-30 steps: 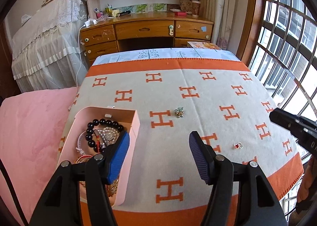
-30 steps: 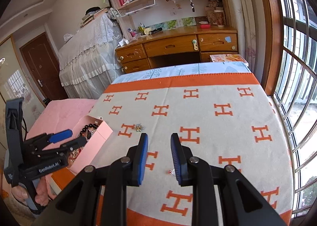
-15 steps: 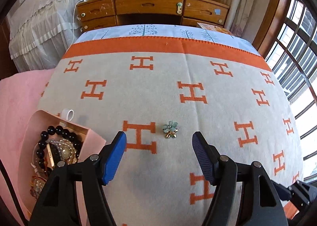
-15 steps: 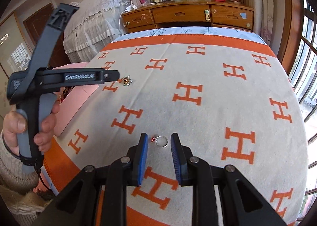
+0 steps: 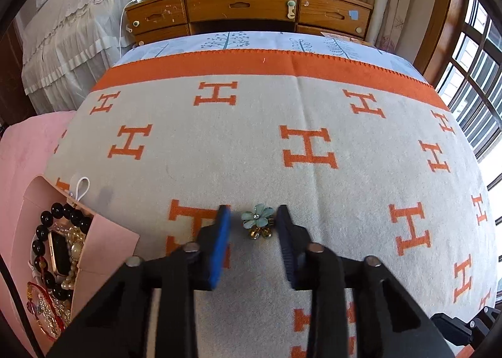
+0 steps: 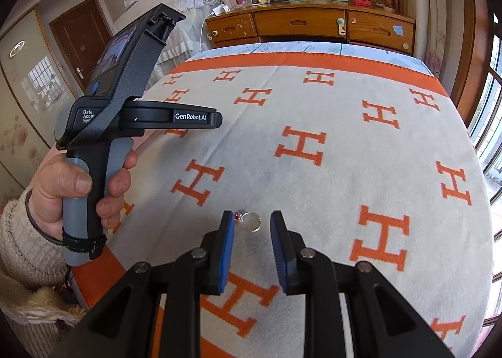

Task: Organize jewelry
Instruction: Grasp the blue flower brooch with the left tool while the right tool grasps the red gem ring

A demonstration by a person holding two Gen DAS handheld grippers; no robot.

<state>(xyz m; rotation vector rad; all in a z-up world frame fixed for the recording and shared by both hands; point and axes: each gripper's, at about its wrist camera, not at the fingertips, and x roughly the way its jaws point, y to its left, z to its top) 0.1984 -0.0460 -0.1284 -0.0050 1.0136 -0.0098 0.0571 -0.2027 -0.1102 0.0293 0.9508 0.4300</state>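
Left gripper [image 5: 253,215] sits low on the grey blanket with orange H letters [image 5: 313,182], jaws spread, the pale blue flower brooch with gold beads [image 5: 258,223] lying between the pads, untouched. At nine o'clock, the pink cardboard box [image 5: 106,248] holds black beads and pearls. Right gripper [image 6: 252,220] is parted too, bracketing the silver ring with a red stone [image 6: 249,220] at twelve o'clock.

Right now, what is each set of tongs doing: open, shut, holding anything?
Left tongs: open around the flower brooch, not gripping it.
Right tongs: open around the ring, not gripping it.
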